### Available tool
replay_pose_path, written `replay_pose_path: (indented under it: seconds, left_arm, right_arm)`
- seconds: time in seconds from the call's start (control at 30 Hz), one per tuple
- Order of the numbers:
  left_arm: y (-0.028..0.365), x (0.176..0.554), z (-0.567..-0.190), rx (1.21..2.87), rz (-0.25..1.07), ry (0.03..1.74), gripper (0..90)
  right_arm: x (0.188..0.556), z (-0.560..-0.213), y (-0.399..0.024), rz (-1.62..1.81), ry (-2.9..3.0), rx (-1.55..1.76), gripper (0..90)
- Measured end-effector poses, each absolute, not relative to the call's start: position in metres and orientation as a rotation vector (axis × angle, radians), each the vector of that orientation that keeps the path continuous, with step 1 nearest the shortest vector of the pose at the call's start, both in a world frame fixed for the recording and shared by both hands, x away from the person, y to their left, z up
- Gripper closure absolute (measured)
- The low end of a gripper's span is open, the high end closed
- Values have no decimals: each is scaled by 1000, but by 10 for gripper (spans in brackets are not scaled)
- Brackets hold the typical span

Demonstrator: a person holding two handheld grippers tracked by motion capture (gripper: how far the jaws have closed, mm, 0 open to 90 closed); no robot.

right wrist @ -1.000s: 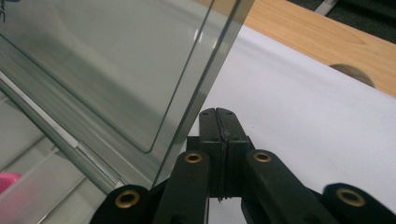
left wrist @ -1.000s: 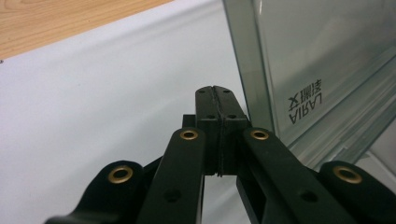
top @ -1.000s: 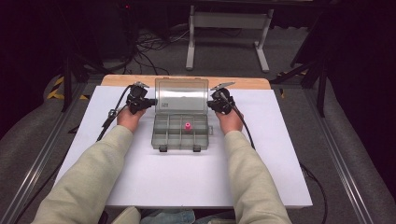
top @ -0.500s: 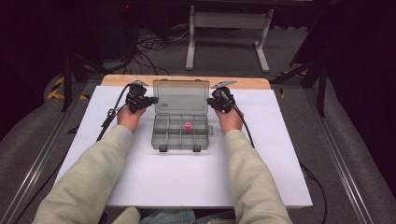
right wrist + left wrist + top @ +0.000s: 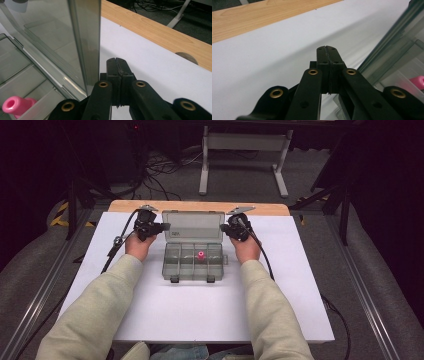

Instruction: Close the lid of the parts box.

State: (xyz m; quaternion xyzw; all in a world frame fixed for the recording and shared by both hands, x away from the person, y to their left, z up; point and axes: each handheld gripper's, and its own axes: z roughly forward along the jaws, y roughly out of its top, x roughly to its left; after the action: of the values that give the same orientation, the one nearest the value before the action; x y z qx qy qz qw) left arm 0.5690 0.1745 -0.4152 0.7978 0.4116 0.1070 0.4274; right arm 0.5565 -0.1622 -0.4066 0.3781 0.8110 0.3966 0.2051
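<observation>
A clear box (image 5: 194, 261) sits open on the table (image 5: 200, 315), a pink piece (image 5: 201, 255) inside. The left gripper (image 5: 164, 226) and right gripper (image 5: 226, 228) flank its raised lid (image 5: 192, 226), both closed and empty. The lid likely awaits closing.

No text could be read anywhere — a pale label sat on the lid of the clear box (image 5: 193, 226), but its print was too small to make out.

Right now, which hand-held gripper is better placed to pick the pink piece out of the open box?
Right, probably. The pink piece sits right of the box's middle, nearer the right hand-held gripper than the left hand-held gripper. Both are shut beside the raised lid.
</observation>
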Motion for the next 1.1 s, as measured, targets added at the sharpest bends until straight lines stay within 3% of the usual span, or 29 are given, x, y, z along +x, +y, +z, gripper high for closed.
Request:
replay_pose_path:
  seconds: [1.1]
  left_arm:
    - [185,544,-398,1969,266,1001,870]
  right_arm:
    - [533,-382,-173,1250,2254,934,897]
